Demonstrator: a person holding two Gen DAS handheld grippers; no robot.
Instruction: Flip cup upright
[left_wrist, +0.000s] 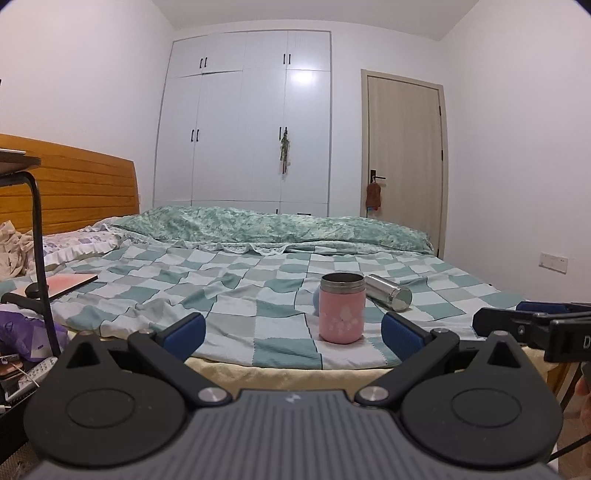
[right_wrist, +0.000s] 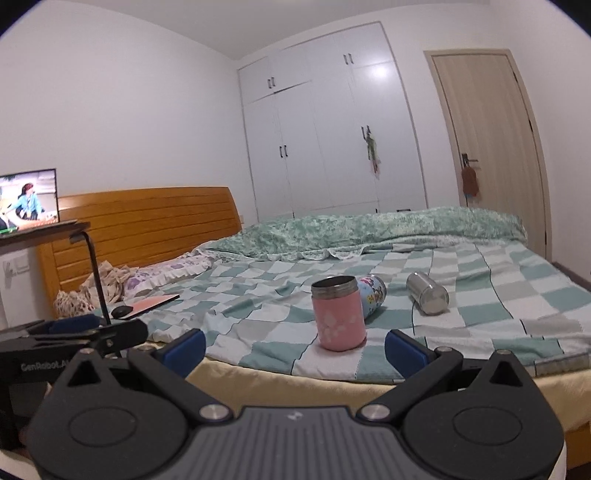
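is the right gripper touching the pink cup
Apart: the right wrist view shows the right gripper open, bedsheet visible between both pads and the upright pink cup.

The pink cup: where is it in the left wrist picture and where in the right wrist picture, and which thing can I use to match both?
Left wrist view: the pink cup stands upright, right of centre, near the bed's front edge, between the open fingers.
Right wrist view: the pink cup stands just right of centre, again near the front edge.
Shared landmark: the steel cup lying on its side, behind and right of it.
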